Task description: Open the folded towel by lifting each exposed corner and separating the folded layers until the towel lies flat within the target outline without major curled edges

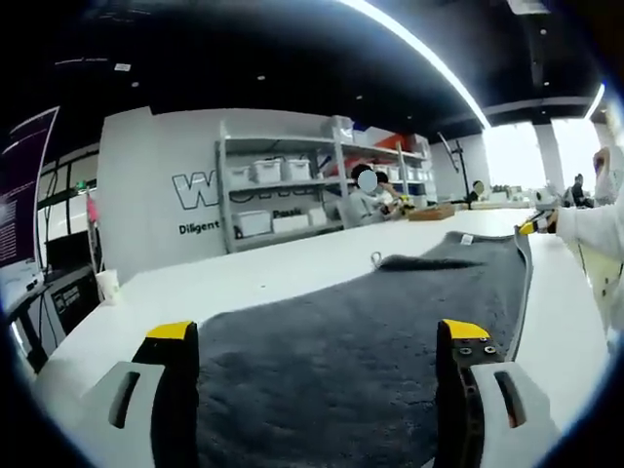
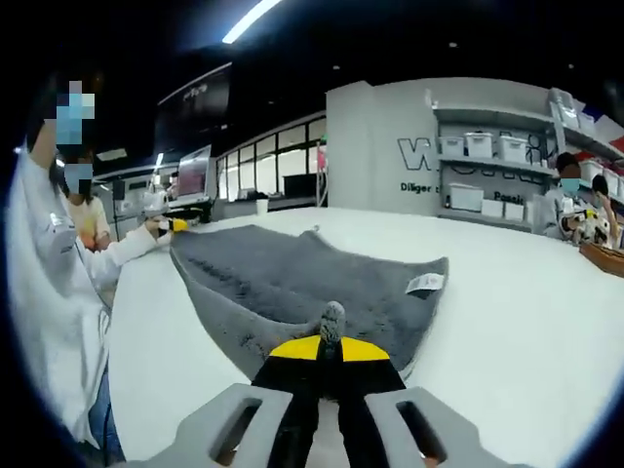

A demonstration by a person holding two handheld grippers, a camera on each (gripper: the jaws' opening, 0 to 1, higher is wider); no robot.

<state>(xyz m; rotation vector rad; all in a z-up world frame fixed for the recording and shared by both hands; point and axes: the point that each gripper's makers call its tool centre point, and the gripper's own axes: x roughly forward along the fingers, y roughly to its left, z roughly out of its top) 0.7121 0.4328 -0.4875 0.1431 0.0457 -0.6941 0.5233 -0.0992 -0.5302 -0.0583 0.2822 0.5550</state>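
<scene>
- The white bench (image 1: 292, 263) crosses the middle of both views; behind it stand a grey wall with letters and shelves (image 1: 283, 185) of white boxes.
- The grey towel (image 1: 341, 361) lies on the bench, mostly spread, with one layer folded over in the centre right of the left gripper view. No target outline can be made out.
- The left tool (image 1: 317, 336) is released, jaws wide apart over the towel's near part, probably ready to take an edge.
- The right tool (image 2: 330, 343) is clenched on a towel corner at lower centre, probably to pull it flat.
- A white label (image 2: 425, 283) sits on the towel's right edge.
</scene>
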